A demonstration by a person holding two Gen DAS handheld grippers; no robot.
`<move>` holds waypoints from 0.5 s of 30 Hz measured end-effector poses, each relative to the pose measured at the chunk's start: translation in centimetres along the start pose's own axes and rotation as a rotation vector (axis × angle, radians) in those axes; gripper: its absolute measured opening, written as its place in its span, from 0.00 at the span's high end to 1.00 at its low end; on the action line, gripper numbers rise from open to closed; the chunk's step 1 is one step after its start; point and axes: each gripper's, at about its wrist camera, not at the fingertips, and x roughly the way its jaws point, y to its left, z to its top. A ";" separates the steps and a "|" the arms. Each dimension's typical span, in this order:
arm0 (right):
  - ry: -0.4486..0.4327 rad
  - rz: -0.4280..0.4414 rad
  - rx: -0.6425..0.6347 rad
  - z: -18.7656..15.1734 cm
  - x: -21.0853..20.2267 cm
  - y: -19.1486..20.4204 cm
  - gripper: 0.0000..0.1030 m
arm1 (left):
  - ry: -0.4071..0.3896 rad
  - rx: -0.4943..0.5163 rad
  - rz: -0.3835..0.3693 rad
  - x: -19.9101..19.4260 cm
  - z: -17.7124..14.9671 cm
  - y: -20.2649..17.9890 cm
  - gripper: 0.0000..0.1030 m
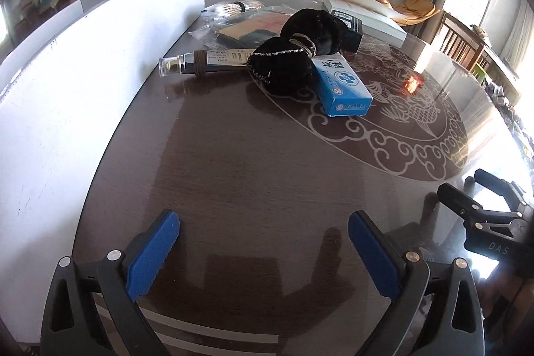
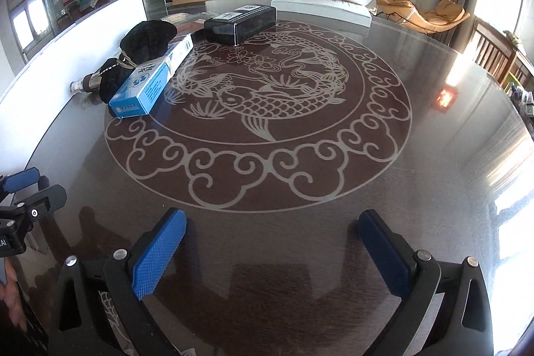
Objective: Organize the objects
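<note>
A pile lies at the table's far left: a blue box, a black cloth pouch tied with a cord on top of it, and a bottle with a clear cap lying on its side. They also show in the right wrist view: the box, the pouch, the bottle. A black box lies behind them. My left gripper is open and empty, well short of the pile. My right gripper is open and empty over bare table.
The dark round table has a white fish pattern in its middle. A white board stands along the left edge. A flat white box lies at the far side. Clear plastic bags lie behind the pile.
</note>
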 end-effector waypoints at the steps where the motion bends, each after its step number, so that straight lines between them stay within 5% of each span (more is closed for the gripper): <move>1: 0.000 0.000 0.000 0.0 0.0 0.0 0.00 | 0.004 0.016 0.016 0.2 0.0 -0.3 0.00; 15: 0.000 -0.002 0.000 -0.1 0.1 0.0 0.00 | 0.013 0.053 0.049 0.2 0.1 -0.8 0.00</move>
